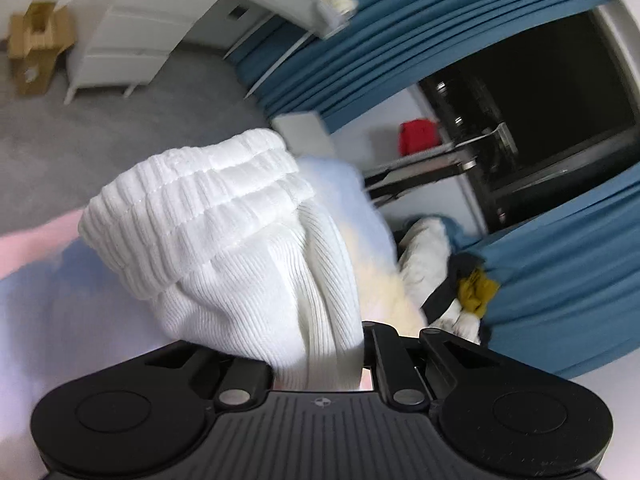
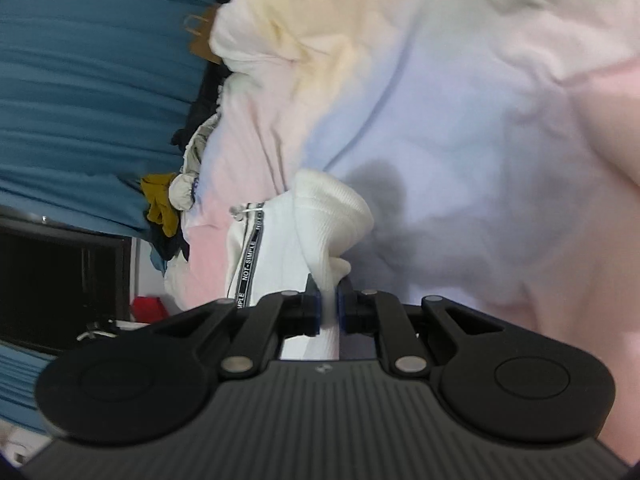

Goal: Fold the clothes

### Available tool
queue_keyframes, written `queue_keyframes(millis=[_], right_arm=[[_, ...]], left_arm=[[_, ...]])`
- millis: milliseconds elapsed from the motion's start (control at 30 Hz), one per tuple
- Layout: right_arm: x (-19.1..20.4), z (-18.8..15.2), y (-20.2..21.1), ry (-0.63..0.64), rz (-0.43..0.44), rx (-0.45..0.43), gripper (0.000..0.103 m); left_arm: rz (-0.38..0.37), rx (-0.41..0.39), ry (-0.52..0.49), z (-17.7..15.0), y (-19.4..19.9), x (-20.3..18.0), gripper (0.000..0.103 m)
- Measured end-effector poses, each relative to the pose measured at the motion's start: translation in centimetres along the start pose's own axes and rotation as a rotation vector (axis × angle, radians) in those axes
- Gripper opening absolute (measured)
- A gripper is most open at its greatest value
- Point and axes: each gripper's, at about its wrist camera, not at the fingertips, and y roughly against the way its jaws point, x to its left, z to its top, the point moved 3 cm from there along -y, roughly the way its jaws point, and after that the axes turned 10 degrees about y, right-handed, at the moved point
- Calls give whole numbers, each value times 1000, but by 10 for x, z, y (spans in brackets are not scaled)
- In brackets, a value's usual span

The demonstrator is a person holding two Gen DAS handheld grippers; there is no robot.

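Observation:
A white ribbed knit garment (image 1: 224, 224) with a thick ribbed cuff fills the middle of the left wrist view. My left gripper (image 1: 320, 364) is shut on its ribbed fabric, which hides the left finger. In the right wrist view my right gripper (image 2: 329, 304) is shut on another ribbed white part of the garment (image 2: 332, 216), which bunches up just past the fingers. A black band reading NOT SIMPLE (image 2: 250, 268) runs along white fabric to its left. Both grippers are held over a pastel tie-dye bedsheet (image 2: 460, 120).
A pile of other clothes, with a mustard piece (image 1: 476, 288) and white and dark pieces, lies at the bed's edge (image 2: 164, 204). Blue curtains (image 1: 420, 52), a dark window (image 1: 540, 92), a red object (image 1: 416, 136), a white drawer unit (image 1: 132, 40) and a cardboard box (image 1: 36, 44) on grey carpet surround it.

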Motion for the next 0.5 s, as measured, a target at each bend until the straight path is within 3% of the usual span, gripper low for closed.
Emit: queue_keyframes(millis=[100, 200, 333, 433, 500], right_arm=[[-4, -3, -1, 6, 15, 13, 12], [-2, -5, 1, 11, 19, 24, 14], [-2, -4, 8, -3, 16, 30, 20], [-12, -2, 13, -28, -11, 36, 54], [-19, -2, 10, -46, -18, 53, 63]], left_arm=[[54, 42, 11, -5, 0, 36, 14], [39, 65, -5, -13, -1, 62, 18], [32, 76, -83, -26, 8, 80, 40], [49, 65, -155, -40, 24, 87, 48], [60, 43, -212, -50, 38, 88, 54]])
